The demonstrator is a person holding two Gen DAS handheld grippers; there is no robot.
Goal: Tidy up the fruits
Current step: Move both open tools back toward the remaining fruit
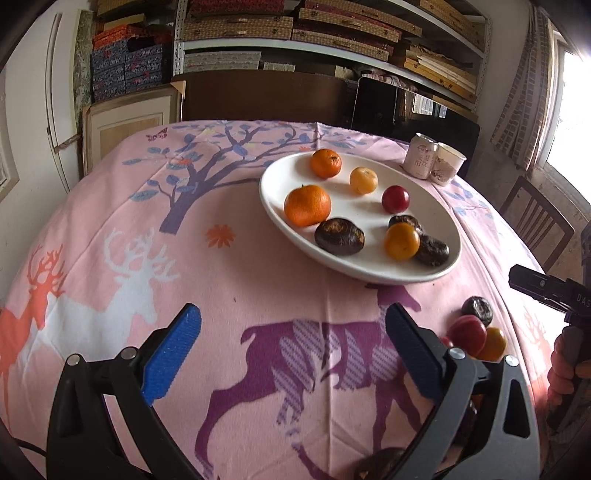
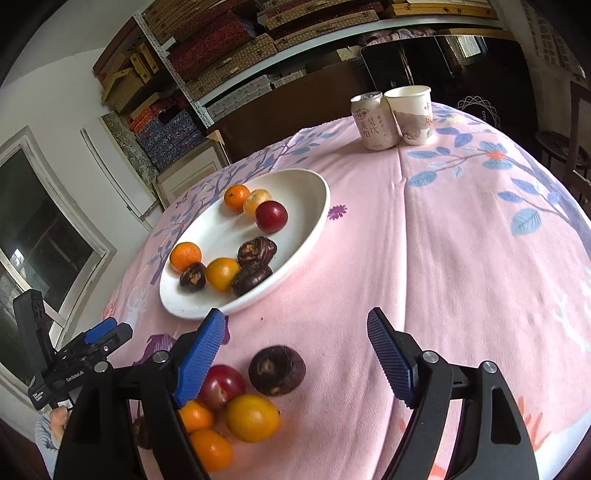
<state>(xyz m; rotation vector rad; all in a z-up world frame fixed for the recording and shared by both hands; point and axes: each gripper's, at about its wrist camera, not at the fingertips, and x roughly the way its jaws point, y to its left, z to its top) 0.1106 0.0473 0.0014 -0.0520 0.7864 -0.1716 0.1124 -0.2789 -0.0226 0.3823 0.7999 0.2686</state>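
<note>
A white oval plate [image 1: 273, 177] [image 2: 317, 199] on the pink tablecloth holds several fruits: oranges [image 1: 307, 205], a yellow one [image 1: 364, 180], a red plum [image 1: 395, 199] [image 2: 271, 216] and dark brown fruits [image 1: 339, 236] [image 2: 251, 280]. A loose pile lies on the cloth near the front: a dark fruit [image 2: 277, 370] [image 1: 477, 311], a red plum [image 2: 223, 386] [image 1: 467, 334], a yellow fruit [image 2: 253, 417] and oranges [image 2: 210, 448]. My left gripper [image 1: 293, 354] is open and empty over the cloth, left of the pile. My right gripper [image 2: 295, 354] is open and empty, just above the pile's dark fruit.
A drink can [image 2: 375, 120] [image 1: 419, 155] and a paper cup [image 2: 412, 112] [image 1: 447, 162] stand together at the table's far edge. A wooden chair [image 1: 535, 221] stands at the right. Shelves of boxes [image 1: 295, 29] fill the back wall.
</note>
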